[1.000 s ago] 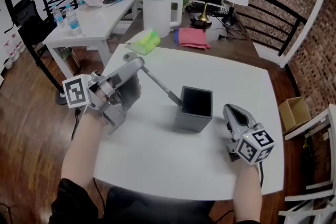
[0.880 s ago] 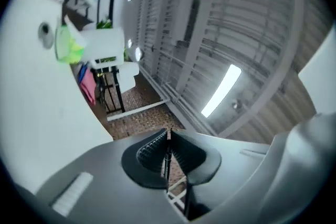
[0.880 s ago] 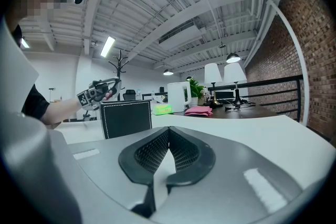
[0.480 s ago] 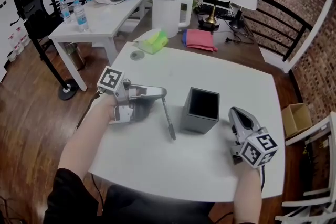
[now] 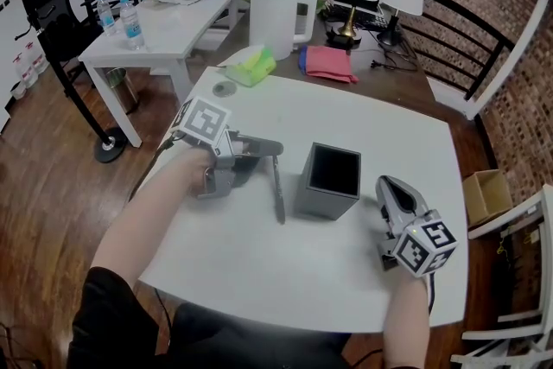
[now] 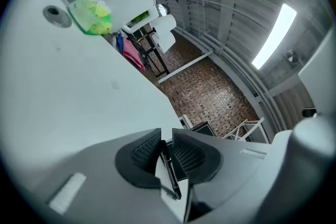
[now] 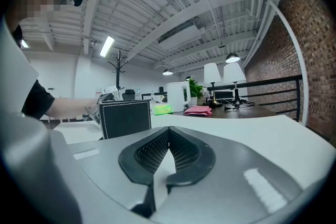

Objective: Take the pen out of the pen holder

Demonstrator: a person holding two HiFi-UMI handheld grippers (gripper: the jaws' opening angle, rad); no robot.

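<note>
the left gripper [image 5: 276, 153] has its fingers easing apart, the pen [image 5: 277, 190] lying loose between them on the tabletop [image 5: 363, 117]. the pen holder [image 5: 324, 205] stands just beyond them. the right gripper [image 5: 386, 183] rests on the holder's other side, fingers pressed together, empty.

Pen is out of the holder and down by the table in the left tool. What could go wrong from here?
1. The jaws of the left tool are opening with the pen between them. Once freed, the pen may roll across the white table.
2. The pen sits close to the pen holder, so pulling the tool away sideways might nudge either one.
</note>
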